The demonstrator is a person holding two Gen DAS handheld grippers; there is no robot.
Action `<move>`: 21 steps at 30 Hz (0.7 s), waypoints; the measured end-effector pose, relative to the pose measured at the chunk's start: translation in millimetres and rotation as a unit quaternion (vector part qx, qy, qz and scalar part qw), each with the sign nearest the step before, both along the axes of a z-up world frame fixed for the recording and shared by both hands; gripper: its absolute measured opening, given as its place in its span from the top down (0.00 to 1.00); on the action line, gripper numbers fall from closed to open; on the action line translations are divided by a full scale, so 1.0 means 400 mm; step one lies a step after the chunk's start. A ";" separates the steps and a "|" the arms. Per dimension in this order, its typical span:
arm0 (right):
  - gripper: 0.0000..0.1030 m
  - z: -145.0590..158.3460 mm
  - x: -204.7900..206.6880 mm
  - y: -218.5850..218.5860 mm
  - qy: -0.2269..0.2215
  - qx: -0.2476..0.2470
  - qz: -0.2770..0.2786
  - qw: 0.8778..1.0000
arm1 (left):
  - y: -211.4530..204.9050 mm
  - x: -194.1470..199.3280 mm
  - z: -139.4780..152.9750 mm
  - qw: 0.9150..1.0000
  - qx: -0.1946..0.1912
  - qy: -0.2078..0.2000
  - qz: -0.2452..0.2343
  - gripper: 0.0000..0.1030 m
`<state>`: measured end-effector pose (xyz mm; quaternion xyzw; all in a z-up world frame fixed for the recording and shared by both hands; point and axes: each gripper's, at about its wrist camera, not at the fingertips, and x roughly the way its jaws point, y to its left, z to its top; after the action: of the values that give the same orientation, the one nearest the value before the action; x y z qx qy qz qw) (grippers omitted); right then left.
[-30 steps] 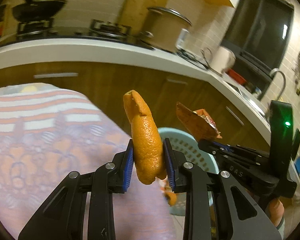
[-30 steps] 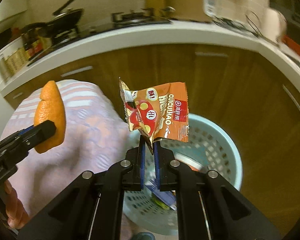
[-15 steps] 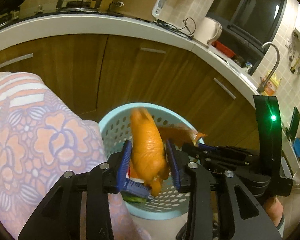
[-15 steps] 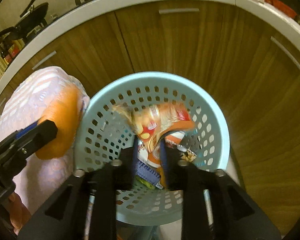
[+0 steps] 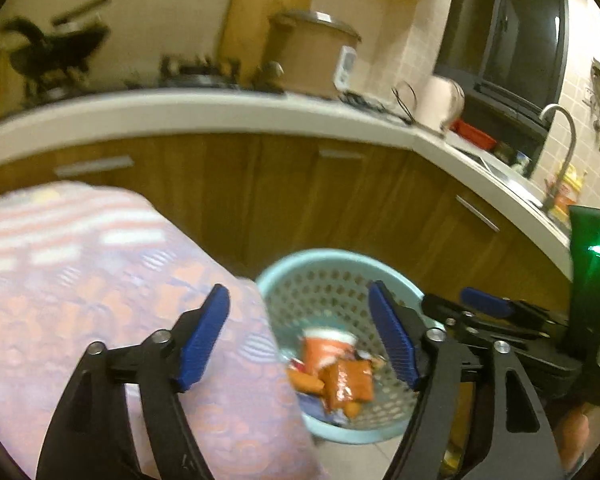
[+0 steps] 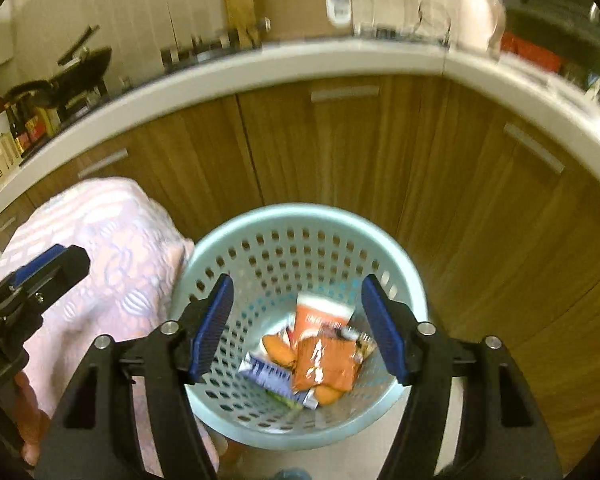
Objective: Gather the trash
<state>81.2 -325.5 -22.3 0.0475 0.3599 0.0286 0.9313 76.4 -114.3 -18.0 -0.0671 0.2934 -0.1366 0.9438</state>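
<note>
Both hand-held grippers, left [image 5: 298, 336] and right [image 6: 296, 328], gape wide and hold nothing. At lower centre, the orange wrapper [image 6: 326, 358] and peel [image 6: 277, 349] lie inside the blue basket [image 6: 300, 216].

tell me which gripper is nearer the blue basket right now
Right. The right gripper hangs open directly above the blue basket, framing the trash inside. The left gripper, also open, sits off to the basket's left side, partly over the patterned cloth.

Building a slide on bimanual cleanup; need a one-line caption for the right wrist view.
Open right gripper above the blue basket holding an orange snack wrapper and orange peel.
</note>
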 end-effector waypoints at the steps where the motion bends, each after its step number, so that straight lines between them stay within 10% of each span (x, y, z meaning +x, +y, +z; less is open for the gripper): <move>1: 0.37 0.010 -0.010 0.008 -0.013 -0.006 -0.002 1.000 | 0.003 -0.012 0.011 1.000 0.003 -0.009 0.009 0.26; 8: 0.33 0.081 -0.094 0.054 -0.104 -0.037 -0.023 0.994 | 0.045 -0.082 0.051 0.997 0.023 -0.046 0.064 0.21; 21: 0.32 0.106 -0.158 0.078 -0.136 -0.044 -0.044 0.989 | 0.073 -0.126 0.045 0.988 0.059 -0.090 0.108 0.19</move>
<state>18.2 -294.2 20.2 0.0176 0.2282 -0.0220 0.9732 26.0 -85.1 0.1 -0.0299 0.2059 -0.0213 0.9779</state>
